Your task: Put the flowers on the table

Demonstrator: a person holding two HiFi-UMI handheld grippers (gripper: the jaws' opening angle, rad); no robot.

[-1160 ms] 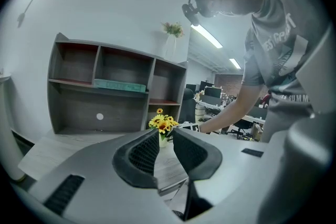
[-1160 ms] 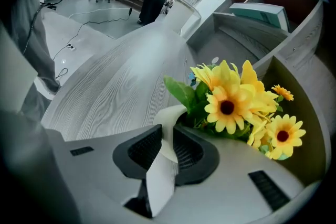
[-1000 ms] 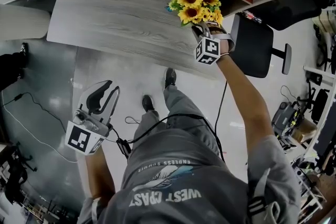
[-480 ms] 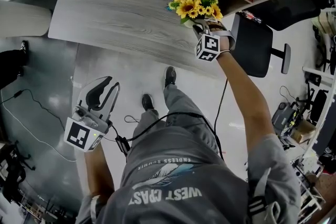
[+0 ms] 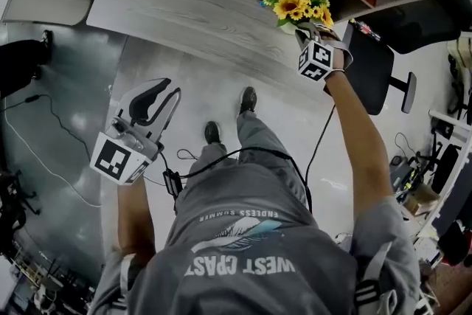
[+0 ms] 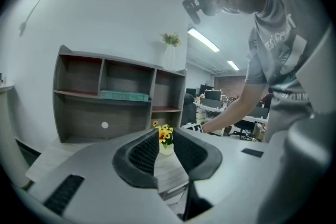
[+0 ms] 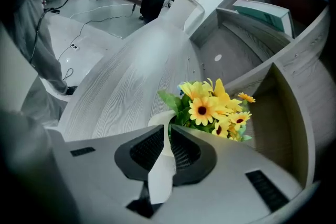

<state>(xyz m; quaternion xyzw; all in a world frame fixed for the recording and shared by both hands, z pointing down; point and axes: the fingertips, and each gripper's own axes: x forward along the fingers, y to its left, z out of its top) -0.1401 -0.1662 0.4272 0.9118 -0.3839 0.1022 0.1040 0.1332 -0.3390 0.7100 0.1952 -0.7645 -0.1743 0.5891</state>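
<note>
A bunch of yellow flowers [image 5: 299,2] in a white vase [image 7: 160,165] hangs over the right end of the grey wood-grain table [image 5: 192,4]. My right gripper [image 5: 308,29] is shut on the vase's rim, and the blooms [image 7: 210,107] rise just past its jaws. I cannot tell whether the vase touches the tabletop [image 7: 136,81]. My left gripper [image 5: 156,91] is held low over the floor at the left, open and empty. Through its jaws [image 6: 167,149] I see the flowers [image 6: 165,135] far off on the table.
An open shelf unit [image 6: 105,97] stands on the table's back, close beside the flowers, with a teal book [image 7: 262,13] on one shelf. A black office chair [image 5: 372,66] stands right of the table. Cables [image 5: 44,158] trail on the floor.
The right gripper has carried the flowers slightly farther in over the table toward the shelf. The left gripper has risen a little and stays open.
</note>
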